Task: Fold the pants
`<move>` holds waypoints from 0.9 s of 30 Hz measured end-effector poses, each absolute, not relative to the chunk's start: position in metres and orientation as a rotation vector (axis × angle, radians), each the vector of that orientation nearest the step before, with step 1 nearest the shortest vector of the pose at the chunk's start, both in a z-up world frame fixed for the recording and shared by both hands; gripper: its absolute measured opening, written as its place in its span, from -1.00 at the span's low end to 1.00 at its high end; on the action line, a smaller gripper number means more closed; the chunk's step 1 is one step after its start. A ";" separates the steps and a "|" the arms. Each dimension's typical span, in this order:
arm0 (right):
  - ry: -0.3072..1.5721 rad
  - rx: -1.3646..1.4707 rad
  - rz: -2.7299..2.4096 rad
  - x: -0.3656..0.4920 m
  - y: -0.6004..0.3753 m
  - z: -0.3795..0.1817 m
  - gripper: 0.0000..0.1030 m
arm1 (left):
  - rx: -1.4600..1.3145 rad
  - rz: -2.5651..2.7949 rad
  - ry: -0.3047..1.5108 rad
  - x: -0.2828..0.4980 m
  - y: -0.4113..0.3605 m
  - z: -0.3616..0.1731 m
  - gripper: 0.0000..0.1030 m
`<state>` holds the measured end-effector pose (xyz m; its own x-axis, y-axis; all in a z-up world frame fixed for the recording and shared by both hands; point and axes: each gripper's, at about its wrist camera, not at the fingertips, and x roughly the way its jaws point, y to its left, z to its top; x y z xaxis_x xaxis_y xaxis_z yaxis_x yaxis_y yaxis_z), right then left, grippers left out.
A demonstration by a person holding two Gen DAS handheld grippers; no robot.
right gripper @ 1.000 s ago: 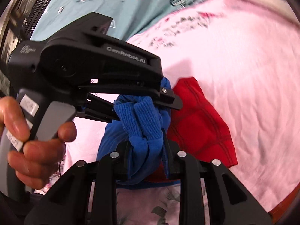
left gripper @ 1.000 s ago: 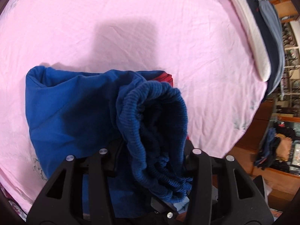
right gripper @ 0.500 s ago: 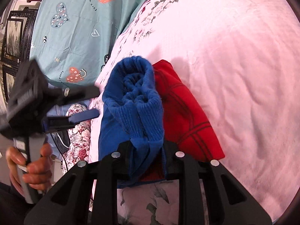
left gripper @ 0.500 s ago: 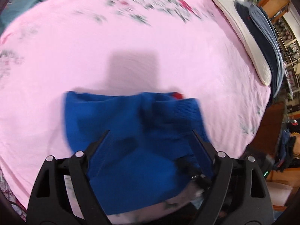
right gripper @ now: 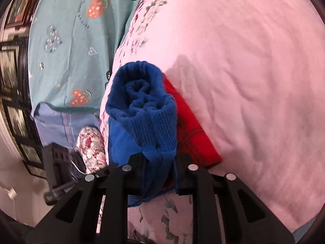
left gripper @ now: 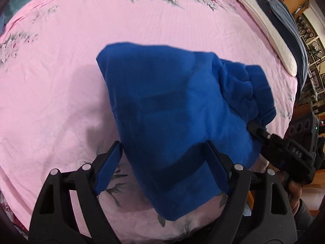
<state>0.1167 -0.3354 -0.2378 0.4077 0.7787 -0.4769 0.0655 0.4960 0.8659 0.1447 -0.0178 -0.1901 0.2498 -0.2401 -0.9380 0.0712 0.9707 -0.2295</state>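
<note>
One folded blue pants [left gripper: 172, 109], ribbed waistband [right gripper: 150, 122] bunched

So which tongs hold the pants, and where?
Right tongs grip the blue pants at the ribbed cuff end; left tongs are open, holding nothing.

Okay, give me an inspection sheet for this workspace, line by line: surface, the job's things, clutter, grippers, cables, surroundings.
Surface: pink floral bedsheet, wrinkled.
Job's things: blue pants lie folded on the sheet; their ribbed waistband is bunched upright.
Clutter: red cloth under the pants' edge; white pillow with dark clothing on it, at the bed's far side.
Grippers: left gripper open above the pants, its jaws just having opened; right gripper clamped on the waistband, jaws just tightened.
Cables: white cable, low left in the right wrist view.
Surroundings: teal printed cover, framed pictures.
</note>
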 end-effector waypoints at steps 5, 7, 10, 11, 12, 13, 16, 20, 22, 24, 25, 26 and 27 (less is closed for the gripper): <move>1.089 0.923 0.549 0.111 -0.330 -0.221 -0.30 | -0.174 -0.250 1.276 0.145 -0.005 -0.182 0.60; 1.088 0.920 0.541 0.106 -0.333 -0.211 -0.16 | -0.180 -0.278 1.224 0.147 0.010 -0.165 0.62; 1.057 0.864 0.571 0.089 -0.336 -0.188 -0.10 | -0.212 -0.303 1.149 0.159 0.039 -0.141 0.63; 1.043 0.838 0.603 0.081 -0.335 -0.180 -0.10 | -0.212 -0.303 1.129 0.166 0.047 -0.135 0.63; 1.037 0.812 0.635 0.073 -0.332 -0.173 -0.10 | -0.198 -0.299 1.107 0.176 0.056 -0.131 0.63; 1.035 0.784 0.666 0.068 -0.327 -0.167 -0.10 | -0.185 -0.302 1.093 0.184 0.060 -0.130 0.63; 1.062 0.646 0.755 0.049 -0.292 -0.157 -0.10 | -0.144 -0.336 1.111 0.214 0.066 -0.142 0.60; 1.085 0.489 0.812 0.026 -0.238 -0.163 -0.10 | -0.148 -0.398 1.167 0.240 0.066 -0.169 0.59; 1.083 0.441 0.824 0.015 -0.217 -0.169 -0.10 | -0.172 -0.432 1.184 0.247 0.066 -0.178 0.59; 1.058 0.391 0.802 0.006 -0.200 -0.173 -0.10 | -0.197 -0.475 1.201 0.249 0.063 -0.185 0.59; 1.043 0.370 0.786 0.003 -0.193 -0.174 -0.10 | -0.196 -0.492 1.207 0.250 0.062 -0.187 0.59; 1.026 0.347 0.763 0.001 -0.183 -0.176 -0.10 | -0.186 -0.502 1.213 0.250 0.059 -0.191 0.57; 1.019 0.336 0.748 0.000 -0.179 -0.178 -0.10 | -0.173 -0.510 1.220 0.251 0.057 -0.195 0.55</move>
